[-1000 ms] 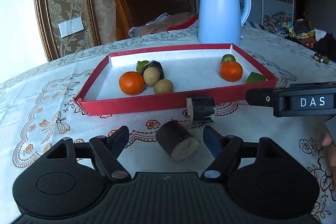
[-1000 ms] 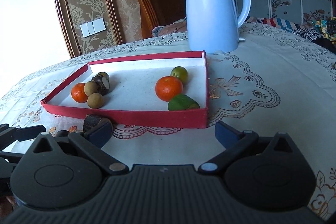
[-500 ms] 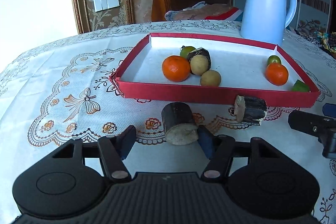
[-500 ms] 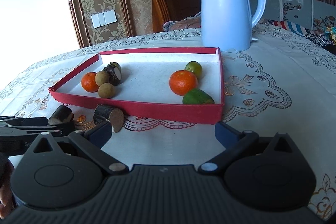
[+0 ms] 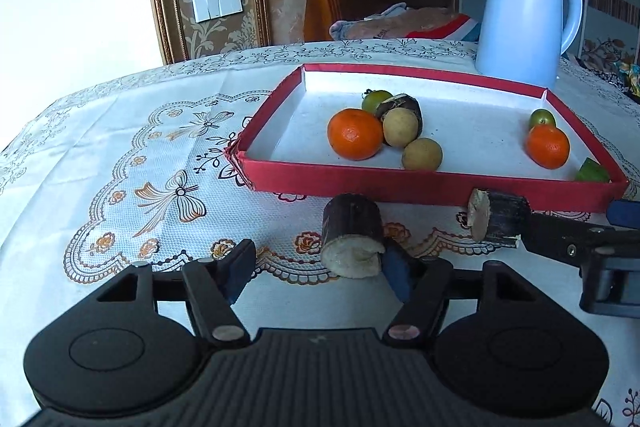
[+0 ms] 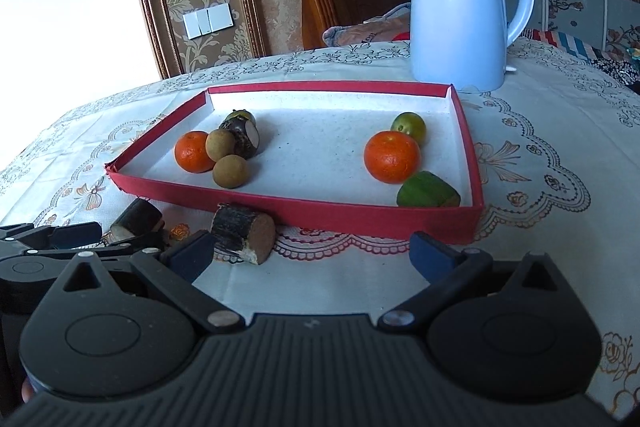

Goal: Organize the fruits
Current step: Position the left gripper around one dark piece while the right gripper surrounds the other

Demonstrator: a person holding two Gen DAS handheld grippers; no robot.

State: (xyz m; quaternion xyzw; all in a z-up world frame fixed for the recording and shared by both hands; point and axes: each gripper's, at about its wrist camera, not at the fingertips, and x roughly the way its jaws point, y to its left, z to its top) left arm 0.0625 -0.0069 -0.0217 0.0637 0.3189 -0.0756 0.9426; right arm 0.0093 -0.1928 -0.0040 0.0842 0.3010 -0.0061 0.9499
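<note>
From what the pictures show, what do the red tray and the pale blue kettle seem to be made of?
The red tray looks like cardboard: thin folded walls, matte red outside, white grainy paper inside, a slightly frayed corner. The pale blue kettle looks like smooth plastic with a soft sheen; a metal inner wall cannot be ruled out.

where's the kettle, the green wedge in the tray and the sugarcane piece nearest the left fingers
kettle [image 6: 456, 15], right wrist view, middle of its pale blue body
green wedge [image 6: 427, 190], right wrist view, its green skin
sugarcane piece [image 5: 352, 227], left wrist view, its dark bark above the cut end
</note>
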